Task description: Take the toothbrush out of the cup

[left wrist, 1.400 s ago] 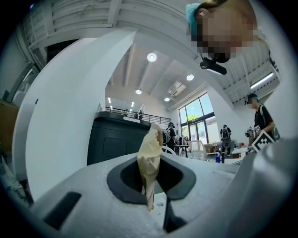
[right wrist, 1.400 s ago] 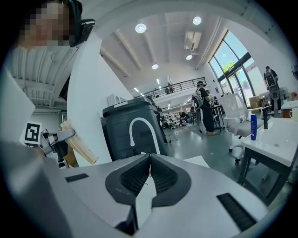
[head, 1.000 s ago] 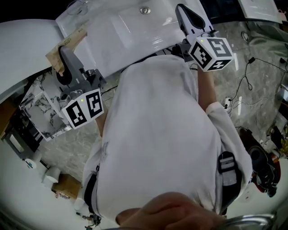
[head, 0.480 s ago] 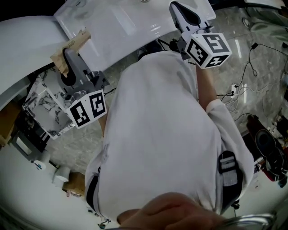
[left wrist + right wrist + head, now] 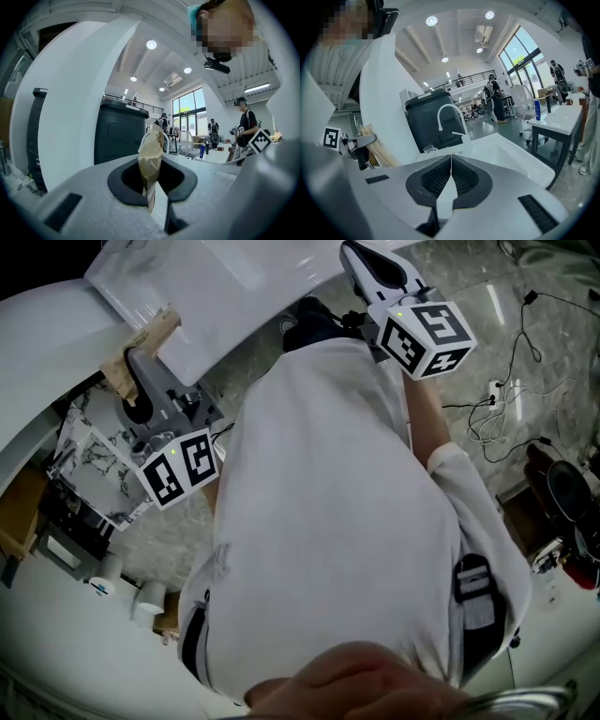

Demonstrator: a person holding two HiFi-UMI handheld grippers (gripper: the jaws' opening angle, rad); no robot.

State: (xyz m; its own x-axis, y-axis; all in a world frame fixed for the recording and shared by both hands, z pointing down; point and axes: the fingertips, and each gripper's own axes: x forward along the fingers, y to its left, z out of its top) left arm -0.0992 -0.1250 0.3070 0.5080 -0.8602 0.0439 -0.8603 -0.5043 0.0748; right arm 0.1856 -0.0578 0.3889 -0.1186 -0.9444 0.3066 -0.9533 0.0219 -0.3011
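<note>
My left gripper (image 5: pixel 151 185) is shut on a flat tan paper package (image 5: pixel 151 157) that stands up between its jaws. From the head view the same package (image 5: pixel 142 345) sticks out past the left gripper (image 5: pixel 141 367), beside the white sink's edge. My right gripper (image 5: pixel 450 164) is shut with nothing in it, and it points over the sink (image 5: pixel 506 157). A clear cup (image 5: pixel 429 149) stands on the sink's rim near the white faucet (image 5: pixel 451 118). I cannot make out a toothbrush in it. In the right gripper view the left gripper (image 5: pixel 358 144) holds the package (image 5: pixel 380 151) at the far left.
A dark cabinet (image 5: pixel 429 119) stands behind the sink. Cables (image 5: pixel 506 399) trail over the marble floor at the right. A marble-patterned box (image 5: pixel 89 474) and small containers (image 5: pixel 122 582) sit by my left side. Other people stand far off by the windows (image 5: pixel 213 129).
In the head view the sink has slid up and to the left, out of the picture's middle. Both grippers have drawn back from it, the left still shut on the tan package.
</note>
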